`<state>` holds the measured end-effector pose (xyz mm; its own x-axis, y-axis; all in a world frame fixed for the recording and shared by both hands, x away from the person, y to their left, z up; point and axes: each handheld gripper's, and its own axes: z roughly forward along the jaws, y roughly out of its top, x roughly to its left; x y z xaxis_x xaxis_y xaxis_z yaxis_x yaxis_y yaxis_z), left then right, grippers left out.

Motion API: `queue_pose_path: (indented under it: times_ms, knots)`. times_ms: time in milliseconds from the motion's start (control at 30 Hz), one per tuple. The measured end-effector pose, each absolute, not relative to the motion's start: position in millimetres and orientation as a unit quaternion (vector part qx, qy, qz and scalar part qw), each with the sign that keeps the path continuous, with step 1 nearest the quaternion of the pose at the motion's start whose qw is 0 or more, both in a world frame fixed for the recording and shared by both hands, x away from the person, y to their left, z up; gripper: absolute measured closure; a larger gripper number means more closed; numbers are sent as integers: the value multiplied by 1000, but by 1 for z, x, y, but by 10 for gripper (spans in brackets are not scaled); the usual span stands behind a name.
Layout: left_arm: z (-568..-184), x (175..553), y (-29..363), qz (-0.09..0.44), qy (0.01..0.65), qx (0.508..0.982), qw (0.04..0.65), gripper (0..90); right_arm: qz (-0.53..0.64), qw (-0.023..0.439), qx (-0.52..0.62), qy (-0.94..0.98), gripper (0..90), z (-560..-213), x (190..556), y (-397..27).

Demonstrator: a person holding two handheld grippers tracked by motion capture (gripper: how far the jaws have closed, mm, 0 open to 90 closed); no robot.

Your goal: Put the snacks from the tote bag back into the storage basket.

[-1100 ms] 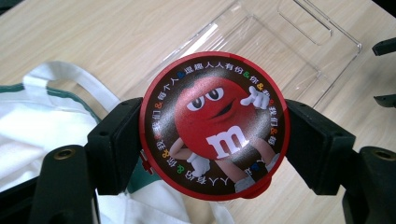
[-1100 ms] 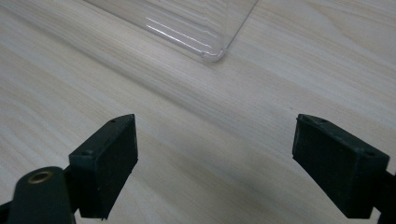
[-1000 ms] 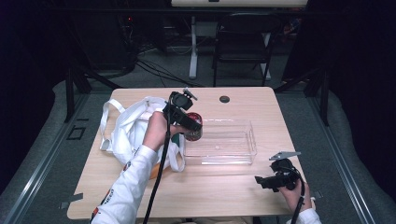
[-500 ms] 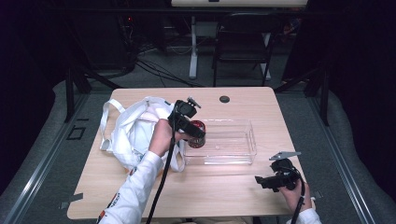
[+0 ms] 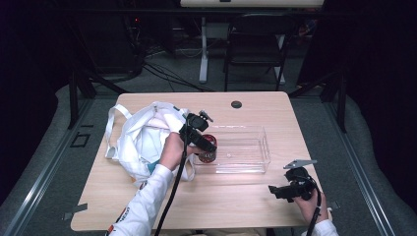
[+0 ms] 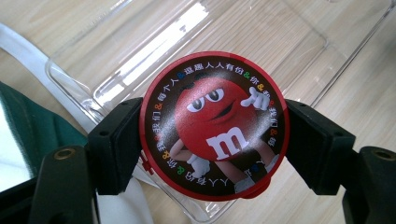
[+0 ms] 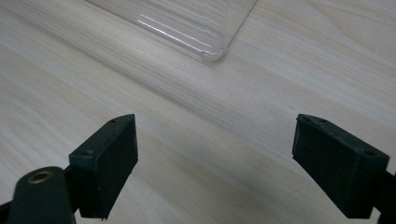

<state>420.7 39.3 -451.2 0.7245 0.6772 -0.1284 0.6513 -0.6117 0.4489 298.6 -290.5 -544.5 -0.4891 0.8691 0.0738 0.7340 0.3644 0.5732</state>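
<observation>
Left gripper clamped on a round red candy tin, jaws pressed against its rim at 9 and 3 o'clock in the left gripper view. Tin hung above the near-left corner of the clear plastic tray, over the tray's 9 o'clock end in the high view; could not tell whether touching the tray floor. Printed lid faced the camera, red cartoon candy figure with a ring of small text. White tote bag lay at the table's 9 o'clock side, just beside the tray, partly under the left hand.

Right gripper rested near the table's 5 o'clock corner, jaws spread wide with nothing between them, bare wooden table below and a tray corner at 12 o'clock in its view. Well apart from the tin.

Handling, judged: tin probably stiff and light, rigid rim, glossy lid likely slippery against flat pads. Held across the full diameter, so little spare jaw width; best grip on the side wall at opposite points, as seen here, not on the lid face. A small red tab at the lower rim looked like a hinge or catch, worth avoiding with the pads so the lid stayed closed. Tray thin and clear, likely to slide if bumped. Not fragile overall, though a drop could dent it.
</observation>
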Motion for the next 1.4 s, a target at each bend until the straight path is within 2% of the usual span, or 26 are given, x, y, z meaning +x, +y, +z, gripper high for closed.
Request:
queue_pose_path:
  times_ms: [600, 1400]
  knots:
    - [-477, 420, 33, 21, 375, 901, 215, 259, 277, 123, 491, 817, 140, -544, 299, -291]
    - [-491, 420, 26, 29, 370, 910, 183, 258, 278, 123, 491, 816, 140, -544, 298, -291]
